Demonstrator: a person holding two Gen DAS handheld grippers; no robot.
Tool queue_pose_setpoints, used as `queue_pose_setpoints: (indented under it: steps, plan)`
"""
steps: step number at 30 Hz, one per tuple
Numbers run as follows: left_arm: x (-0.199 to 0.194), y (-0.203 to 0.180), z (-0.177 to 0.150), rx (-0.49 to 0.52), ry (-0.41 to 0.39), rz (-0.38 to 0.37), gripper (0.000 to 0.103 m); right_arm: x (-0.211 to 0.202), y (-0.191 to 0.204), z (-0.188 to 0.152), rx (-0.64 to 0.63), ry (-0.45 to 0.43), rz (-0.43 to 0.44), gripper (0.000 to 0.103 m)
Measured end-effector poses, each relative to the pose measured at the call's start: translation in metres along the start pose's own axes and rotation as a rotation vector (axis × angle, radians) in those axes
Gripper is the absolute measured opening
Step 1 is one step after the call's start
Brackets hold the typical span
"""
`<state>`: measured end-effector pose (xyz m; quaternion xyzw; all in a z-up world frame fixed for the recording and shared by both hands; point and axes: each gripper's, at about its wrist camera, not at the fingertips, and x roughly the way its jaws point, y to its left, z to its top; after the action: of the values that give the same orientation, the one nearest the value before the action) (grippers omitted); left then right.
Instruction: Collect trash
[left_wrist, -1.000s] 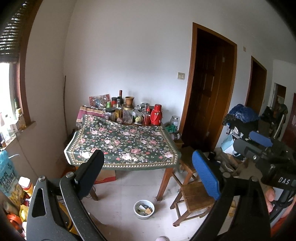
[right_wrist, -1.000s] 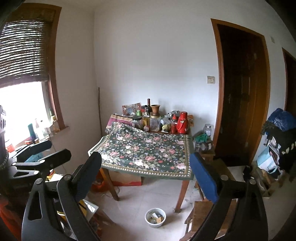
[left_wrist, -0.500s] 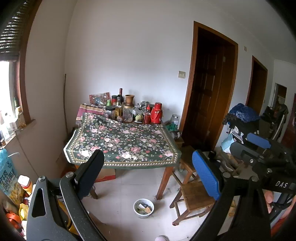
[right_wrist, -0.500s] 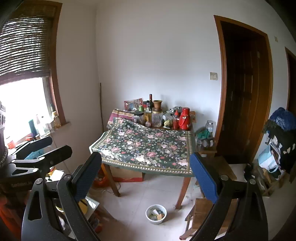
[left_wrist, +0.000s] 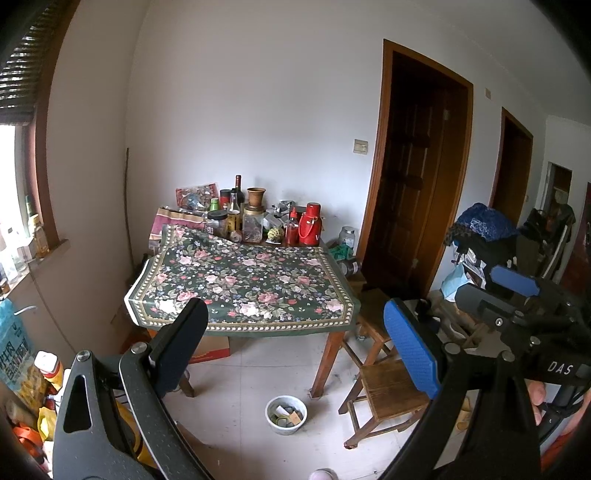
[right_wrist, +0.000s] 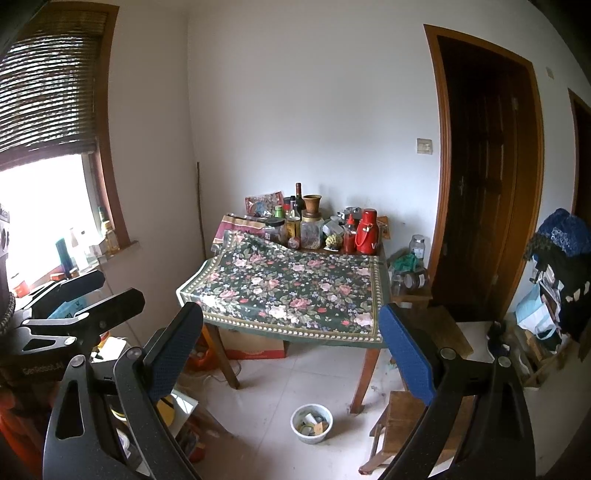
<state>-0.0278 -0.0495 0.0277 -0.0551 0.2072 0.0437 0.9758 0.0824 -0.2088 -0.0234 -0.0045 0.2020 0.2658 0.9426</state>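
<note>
Under the table, on the floor: a white bowl (left_wrist: 286, 414) is seen beside the near table leg, with scraps of paper and small bits inside; this is read as the trash holder, though that is a judgement.
Table: a table (left_wrist: 243, 280) with a flowered cloth is seen; the near stretch of cloth is bare, and bottles and jars (left_wrist: 255, 218) are crowded at the far edge against the wall. No loose trash can be made out on the cloth.
Stool: a low wooden stool (left_wrist: 388, 391) is set just right of the bowl.
Left gripper (left_wrist: 291, 354): released, fingers wide apart, nothing held; it is raised well back from the table.
Right gripper (right_wrist: 291, 354): released likewise, nothing between the fingers; it is held beside the left one, well apart from the bowl.
Left floor edge: bags and bottles (left_wrist: 33, 369) are piled under the window; whether any is trash cannot be told.
Progress: scraps already lie in the bowl and neither claw carries anything. Two readings are fitted: scraps set out for gathering, or scraps already gathered there. Which holds is not settled by these views.
Left to do: nothing certain can be listed; small litter on the floor tiles is too fine to be judged.
</note>
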Motion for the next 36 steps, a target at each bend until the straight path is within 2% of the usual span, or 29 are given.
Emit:
queue_pose_setpoints:
  steps: [18, 36]
  plan:
    - [-0.004, 0.007, -0.001, 0.021, -0.014, -0.022, 0.100, -0.004, -0.002, 0.002, 0.007, -0.002, -0.006, 0.095]
    - [-0.008, -0.001, 0.001, 0.067, -0.028, -0.037, 0.101, -0.007, -0.005, 0.002, 0.013, -0.004, -0.022, 0.095]
